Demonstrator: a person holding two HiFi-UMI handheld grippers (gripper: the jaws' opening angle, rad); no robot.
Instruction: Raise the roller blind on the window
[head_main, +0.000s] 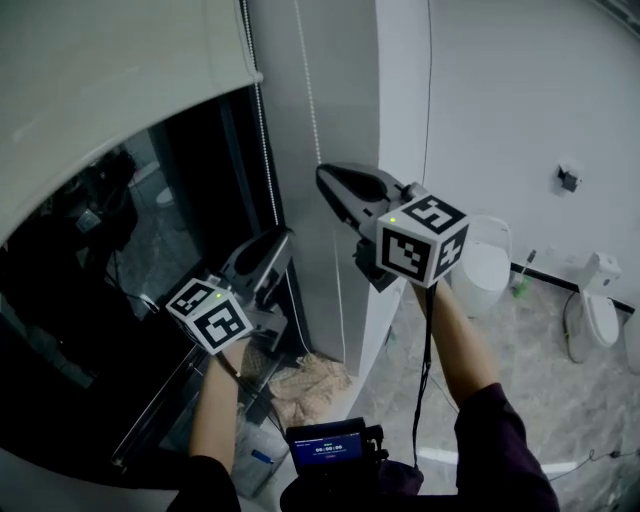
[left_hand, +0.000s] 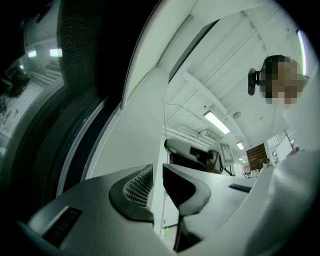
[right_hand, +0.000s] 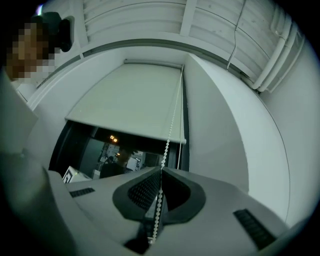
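- At 10 o'clock in the head view, the roller blind (head_main: 120, 60) covers only the top of the dark window (head_main: 140, 290); the glass below it is bare.
- The bead chain (head_main: 310, 110) hangs at 12 o'clock, just right of the window frame, as two strands down the wall.
- Right gripper (head_main: 325, 175), near centre: jaws clamped together on the bead chain. In the right gripper view the beads run between the pads (right_hand: 142, 190) and up to the blind's right end.
- Left gripper (head_main: 285, 236), at 8 o'clock from the right gripper and lower, beside the window-side strand. Jaws are all but closed, with a sliver of gap. A thin strand lines up with that gap; can't tell if it's pinched.
- Toilet (head_main: 482, 265) at 3 o'clock and a crumpled cloth (head_main: 312, 380) on the floor at 6 o'clock.
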